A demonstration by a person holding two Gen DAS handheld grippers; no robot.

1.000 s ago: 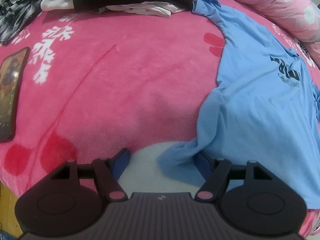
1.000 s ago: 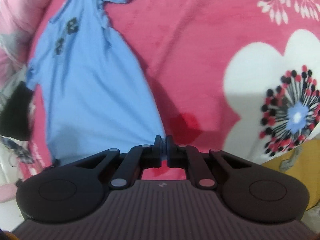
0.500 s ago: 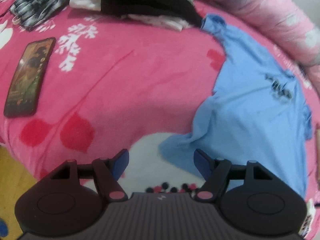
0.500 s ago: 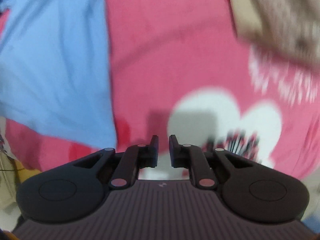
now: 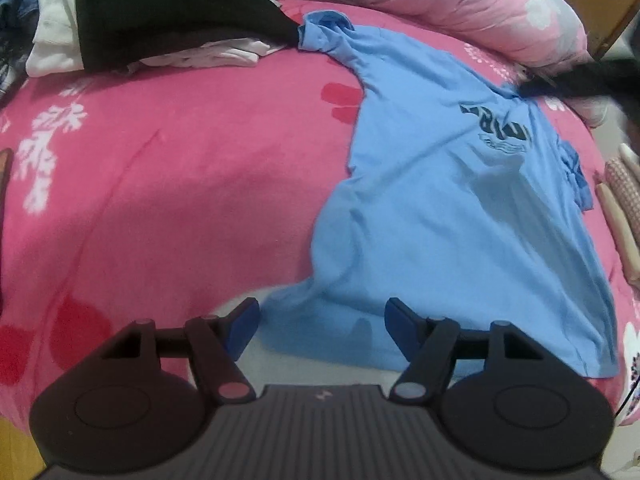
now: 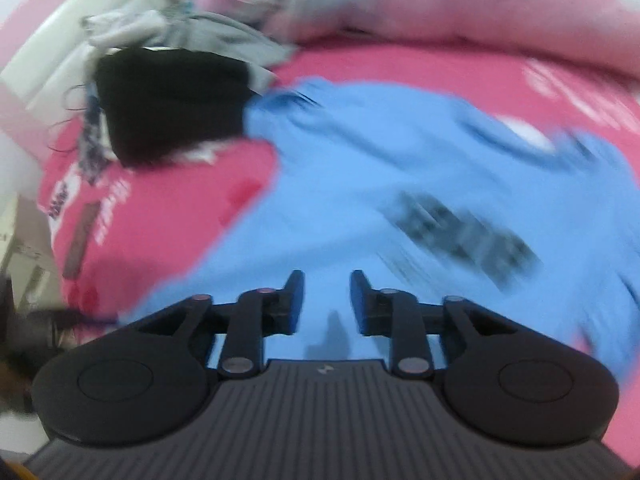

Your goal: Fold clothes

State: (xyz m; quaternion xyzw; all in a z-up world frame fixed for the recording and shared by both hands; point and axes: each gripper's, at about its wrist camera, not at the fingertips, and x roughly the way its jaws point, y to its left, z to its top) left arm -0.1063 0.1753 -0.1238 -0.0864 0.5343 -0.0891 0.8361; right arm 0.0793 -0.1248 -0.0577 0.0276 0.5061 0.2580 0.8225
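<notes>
1. Blue T-shirt (image 5: 452, 216): spread flat, print side up, on the right part of the pink blanket (image 5: 180, 184); one sleeve reaches toward the clothes pile at the far edge. Dark lettering shows on the chest.
2. Left gripper (image 5: 322, 318): jaws wide apart, hovering over the near hem corner of the T-shirt; nothing clamped, and whether the tips touch the cloth cannot be told.
3. Right gripper (image 6: 326, 300): jaws partly apart, having just been opening, over the blue T-shirt (image 6: 360, 200); nothing gripped between them. View heavily blurred.
4. Black garment (image 5: 160, 12): folded, resting on white clothes (image 5: 52, 36) at the far edge of the blanket, just beside the T-shirt's sleeve.
5. Pink quilt (image 5: 460, 4): bunched along the far right side, behind the T-shirt.
</notes>
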